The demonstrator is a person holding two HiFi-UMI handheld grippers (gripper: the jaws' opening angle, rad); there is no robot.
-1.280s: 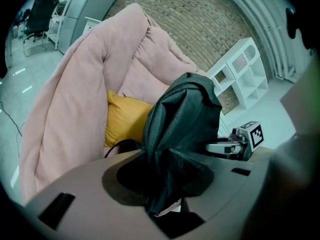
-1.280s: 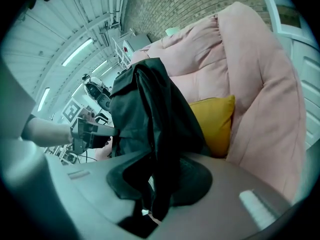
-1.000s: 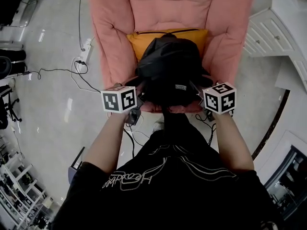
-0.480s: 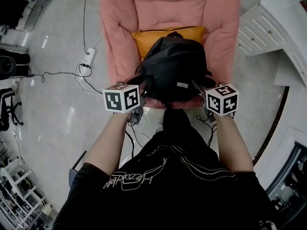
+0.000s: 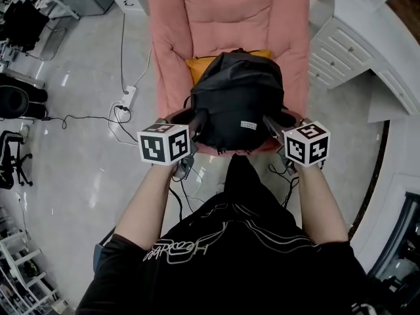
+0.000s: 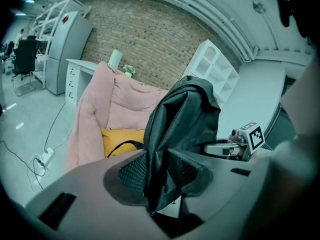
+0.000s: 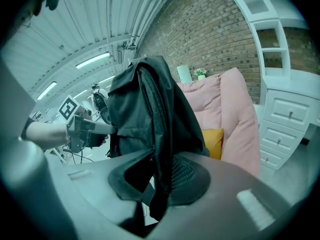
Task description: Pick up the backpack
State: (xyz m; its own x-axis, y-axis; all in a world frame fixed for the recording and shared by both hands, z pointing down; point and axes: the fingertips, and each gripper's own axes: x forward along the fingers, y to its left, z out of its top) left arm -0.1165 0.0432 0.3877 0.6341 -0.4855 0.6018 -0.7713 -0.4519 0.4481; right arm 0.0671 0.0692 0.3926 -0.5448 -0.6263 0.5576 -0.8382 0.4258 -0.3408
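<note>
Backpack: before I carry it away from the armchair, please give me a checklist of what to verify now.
1. Left gripper pinches the backpack fabric: ok.
2. Right gripper pinches the fabric on the other side: ok.
3. The bag hangs roughly level between both: ok.
4. Its bottom is clear of the armchair seat: cannot tell.
5. Yellow cushion is free of the bag: cannot tell.
6. Floor cables are away from the walking path: not ok, they lie close beside the chair.

Pink armchair [image 5: 230,18] w/ yellow cushion [image 5: 197,67] on seat; grey floor [image 5: 65,176] w/ power strip [image 5: 127,96], cables [image 5: 85,118]
</note>
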